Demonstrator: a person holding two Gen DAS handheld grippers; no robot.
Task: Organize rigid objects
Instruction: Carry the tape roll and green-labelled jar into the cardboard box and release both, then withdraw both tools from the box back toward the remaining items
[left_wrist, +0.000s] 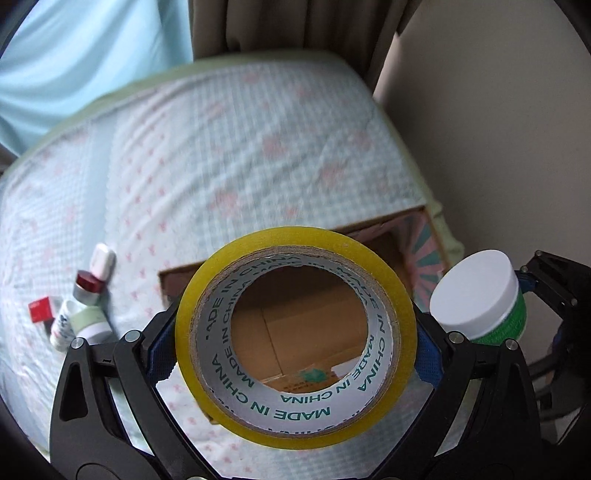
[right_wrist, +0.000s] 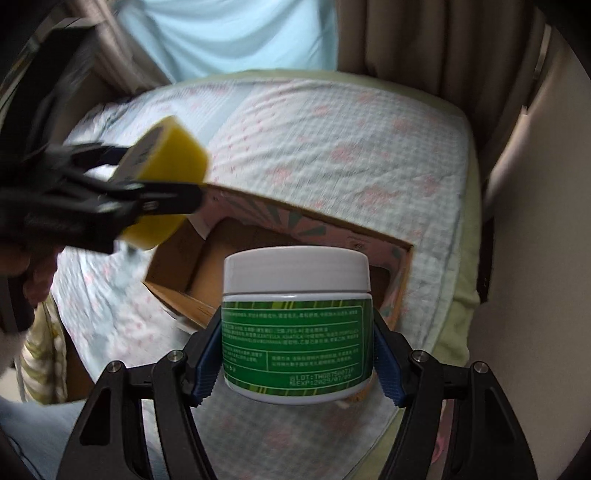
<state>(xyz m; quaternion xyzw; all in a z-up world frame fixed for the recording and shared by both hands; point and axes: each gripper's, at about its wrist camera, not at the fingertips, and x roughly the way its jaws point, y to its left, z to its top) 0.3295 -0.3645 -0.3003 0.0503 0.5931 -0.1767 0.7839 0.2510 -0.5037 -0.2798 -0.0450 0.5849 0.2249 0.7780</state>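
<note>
My left gripper (left_wrist: 295, 339) is shut on a yellow tape roll (left_wrist: 395, 295), held in the air above an open cardboard box (left_wrist: 373, 230) on the bed. The roll also shows in the right wrist view (right_wrist: 173, 147), at the left, over the box's near-left corner. My right gripper (right_wrist: 295, 354) is shut on a white-lidded jar with a green label (right_wrist: 295, 332), held upright above the box (right_wrist: 402, 280). In the left wrist view the jar (left_wrist: 480, 295) sits just right of the tape roll.
Several small items lie on the bed at the left: a red-capped jar (left_wrist: 88, 286), a white bottle (left_wrist: 102, 260), a red box (left_wrist: 40, 308), a pale green jar (left_wrist: 90, 321). Curtains (left_wrist: 288, 26) and a wall (left_wrist: 498, 147) stand behind the checked bedspread (left_wrist: 221, 147).
</note>
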